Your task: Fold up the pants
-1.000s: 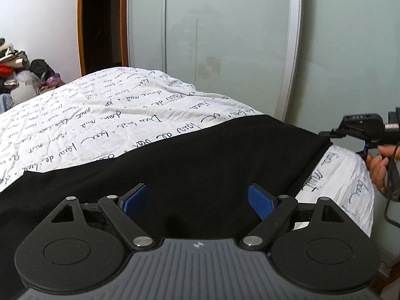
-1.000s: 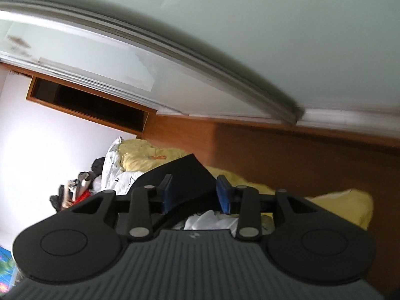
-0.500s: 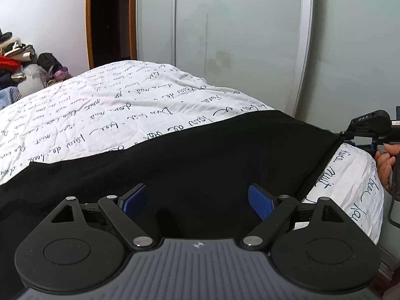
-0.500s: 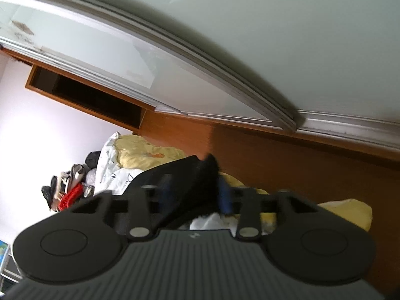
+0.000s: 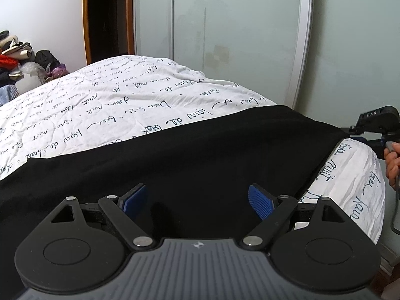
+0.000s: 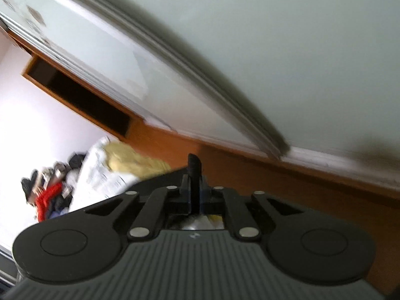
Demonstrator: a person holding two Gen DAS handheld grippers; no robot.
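Observation:
Black pants (image 5: 200,155) lie spread across the bed, reaching its right edge. My left gripper (image 5: 197,201) is open, its blue pads (image 5: 260,201) wide apart just above the black cloth, holding nothing. My right gripper (image 6: 193,187) is shut on a corner of the black pants (image 6: 193,165), which sticks up between its fingers. In the left wrist view the right gripper (image 5: 360,131) holds the pants' far right corner at the bed's edge.
The bed carries a white quilt with black script (image 5: 112,115). Frosted sliding wardrobe doors (image 5: 237,37) stand close behind the bed. A pile of clothes (image 5: 22,62) lies at the far left. Wooden floor (image 6: 275,175) shows beside the bed.
My right gripper has closed on the pants' corner; it was open a second ago. Its view has tilted. The left gripper has stayed open over the cloth.

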